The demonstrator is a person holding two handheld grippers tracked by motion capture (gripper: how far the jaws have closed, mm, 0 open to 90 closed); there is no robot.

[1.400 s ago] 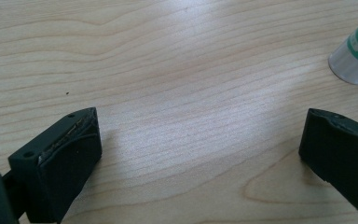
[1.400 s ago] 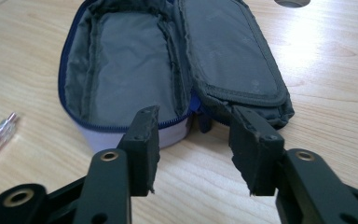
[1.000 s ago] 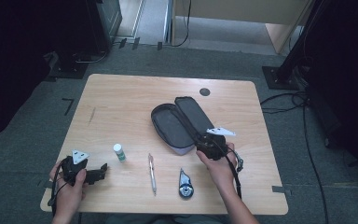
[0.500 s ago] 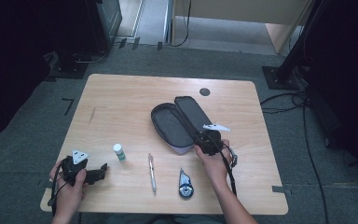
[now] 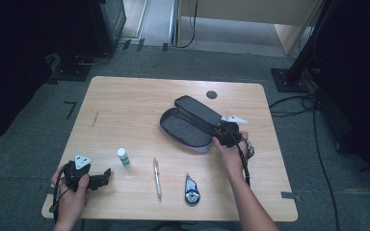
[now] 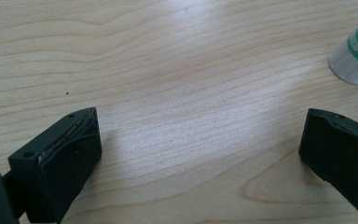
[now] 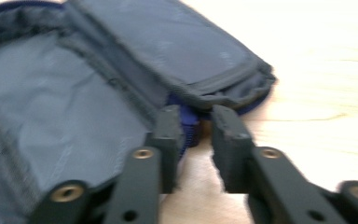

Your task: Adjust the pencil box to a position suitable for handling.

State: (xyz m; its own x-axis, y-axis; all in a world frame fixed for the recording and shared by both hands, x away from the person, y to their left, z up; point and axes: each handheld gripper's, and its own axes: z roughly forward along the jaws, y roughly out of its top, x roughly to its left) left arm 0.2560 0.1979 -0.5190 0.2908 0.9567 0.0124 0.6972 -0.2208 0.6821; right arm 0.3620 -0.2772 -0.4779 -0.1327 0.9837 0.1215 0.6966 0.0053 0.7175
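An open dark pencil case (image 5: 188, 127) lies at the middle right of the wooden table (image 5: 125, 106), its grey lining (image 7: 51, 107) facing up. My right gripper (image 5: 220, 132) is at the case's right end. Its jaws have just been opening and stand narrowly apart (image 7: 196, 122). The case's blue edge (image 7: 189, 122) lies between them, with a gap beside the right jaw. At the front left, my left gripper (image 5: 107, 175) rests on the table, wide open (image 6: 200, 135) over bare wood.
A small white and green tube (image 5: 123, 157) stands right of the left gripper (image 6: 356, 58). A pen (image 5: 157, 179) and a small dark teardrop-shaped tool (image 5: 191, 190) lie near the front edge. A black round spot (image 5: 211, 94) marks the far side.
My right hand and gripper have shifted toward the far side, along the case's right end. The left hand has stayed still.
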